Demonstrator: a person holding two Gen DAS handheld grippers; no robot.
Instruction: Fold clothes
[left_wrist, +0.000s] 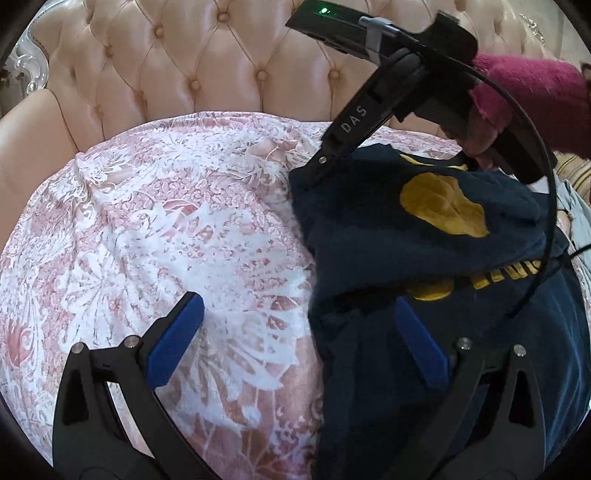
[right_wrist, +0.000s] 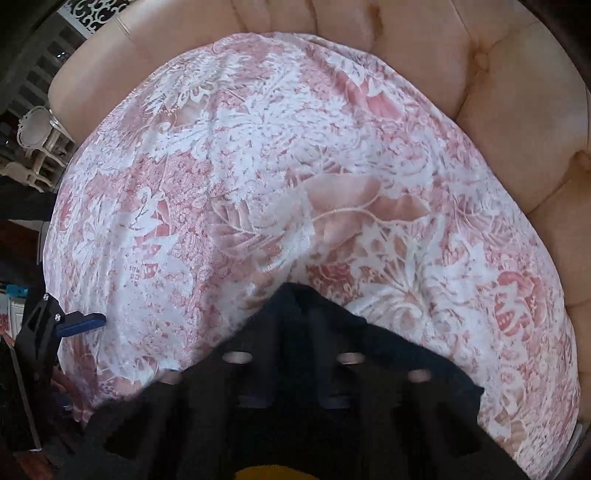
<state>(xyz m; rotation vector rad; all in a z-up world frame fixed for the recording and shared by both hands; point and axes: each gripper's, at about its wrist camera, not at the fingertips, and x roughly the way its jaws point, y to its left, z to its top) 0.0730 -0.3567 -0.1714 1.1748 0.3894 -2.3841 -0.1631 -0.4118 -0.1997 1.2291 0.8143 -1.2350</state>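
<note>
A dark navy garment (left_wrist: 424, 266) with yellow print lies bunched on the right of a pink and white floral cover (left_wrist: 166, 240). My left gripper (left_wrist: 299, 332) is open, its blue pads wide apart; the left pad hangs over the cover, the right pad over the garment's edge. My right gripper (left_wrist: 317, 173), seen in the left wrist view, is shut on the garment's far edge. In the right wrist view, the garment (right_wrist: 295, 314) is pinched between the closed fingers of the right gripper (right_wrist: 291, 369) and hides their tips. The left gripper's blue pad (right_wrist: 83, 321) shows at the far left.
A tufted peach sofa back (left_wrist: 221, 74) rises behind the cover and curves round it (right_wrist: 498, 92). A hand in a magenta sleeve (left_wrist: 528, 92) holds the right gripper. White ornate furniture (right_wrist: 37, 147) stands beyond the sofa's left arm.
</note>
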